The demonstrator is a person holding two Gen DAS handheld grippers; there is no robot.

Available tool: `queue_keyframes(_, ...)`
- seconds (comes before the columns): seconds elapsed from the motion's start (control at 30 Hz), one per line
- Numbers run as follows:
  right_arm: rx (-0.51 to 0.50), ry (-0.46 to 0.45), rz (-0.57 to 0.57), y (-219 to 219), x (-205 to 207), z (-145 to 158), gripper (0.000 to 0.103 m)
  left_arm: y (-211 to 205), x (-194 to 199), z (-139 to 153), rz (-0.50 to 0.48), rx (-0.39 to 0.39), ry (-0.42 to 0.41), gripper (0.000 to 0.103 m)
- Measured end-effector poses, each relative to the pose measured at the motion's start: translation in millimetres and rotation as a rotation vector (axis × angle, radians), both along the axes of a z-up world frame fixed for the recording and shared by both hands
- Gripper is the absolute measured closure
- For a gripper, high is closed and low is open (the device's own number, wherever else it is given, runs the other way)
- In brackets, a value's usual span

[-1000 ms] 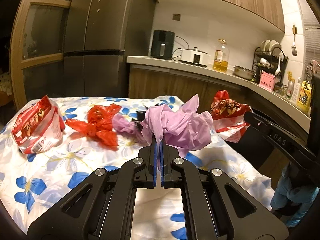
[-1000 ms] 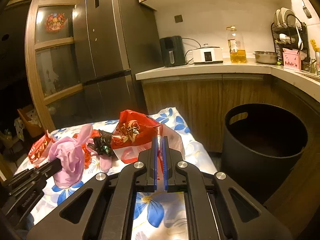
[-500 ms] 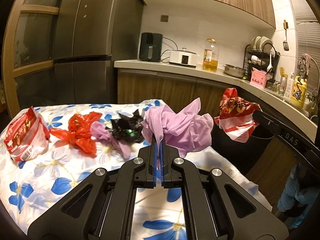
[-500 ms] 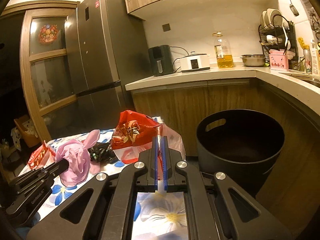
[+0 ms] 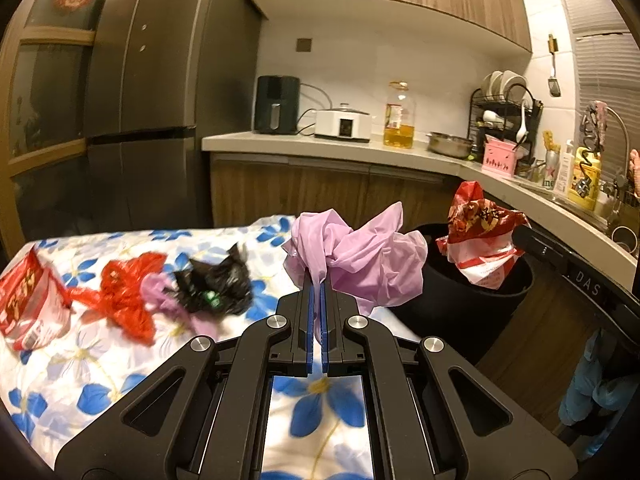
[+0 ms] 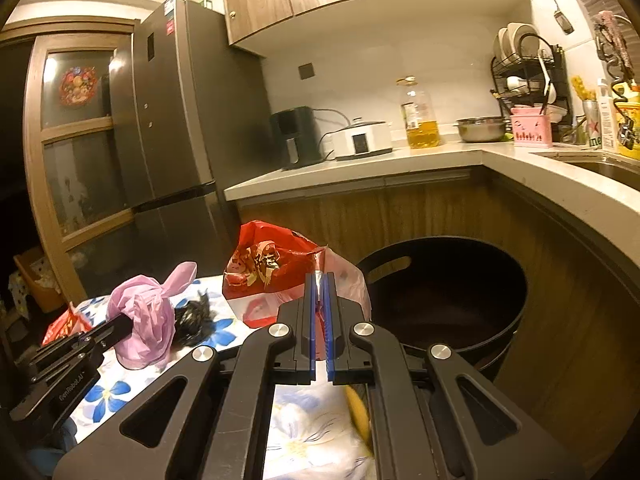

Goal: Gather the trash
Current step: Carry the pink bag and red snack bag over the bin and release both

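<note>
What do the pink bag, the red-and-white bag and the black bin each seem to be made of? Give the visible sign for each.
Pink bag: thin matte plastic film, judging by its soft crumples and slight translucency.
Red-and-white bag: glossier printed plastic film; it creases sharply and shows highlights.
Black bin: probably rigid moulded plastic with a dull finish; it has a smooth wall and a cut-out handle slot.

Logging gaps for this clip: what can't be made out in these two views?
- Left wrist: table trash, black wrapper and red bag, is motion-blurred.
- Right wrist: bin floor is too dark; a yellow blur sits below the jaws, unidentifiable.
- Both: snack bag print is unreadable.
</note>
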State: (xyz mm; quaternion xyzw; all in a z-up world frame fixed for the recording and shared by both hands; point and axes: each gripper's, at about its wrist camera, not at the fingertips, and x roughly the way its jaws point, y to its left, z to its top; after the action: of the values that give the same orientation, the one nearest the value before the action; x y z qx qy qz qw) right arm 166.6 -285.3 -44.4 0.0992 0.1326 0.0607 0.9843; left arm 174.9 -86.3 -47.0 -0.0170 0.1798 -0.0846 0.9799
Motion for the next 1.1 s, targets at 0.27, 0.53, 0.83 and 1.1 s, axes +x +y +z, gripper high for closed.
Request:
queue_keyframes(0.27, 0.012, -0.034, -0.089, -31.2, 3.4, 9.3, 0.099, -37.0, 20.2, 12.9, -0.067, 0.004, -0.038, 0.102)
queue_keyframes(0.53, 0.019, -0.047, -0.17, -56.5, 11.7, 12.5, 0.099, -83.6, 43.4, 18.1, -0.151, 0.014, -0.066, 0.102)
queue_keyframes(0.83, 0.043, -0.042, -0.232, -82.2, 19.7, 11.4, 0.099, -121.8, 68.8, 10.5, -0.23, 0.008, -0.052, 0.102)
queue_keyframes(1.1, 0.053, -0.036, -0.258, -92.4, 28.7, 9.1, 0.099, -140.4, 84.4, 3.8, -0.253, -0.009, -0.042, 0.102)
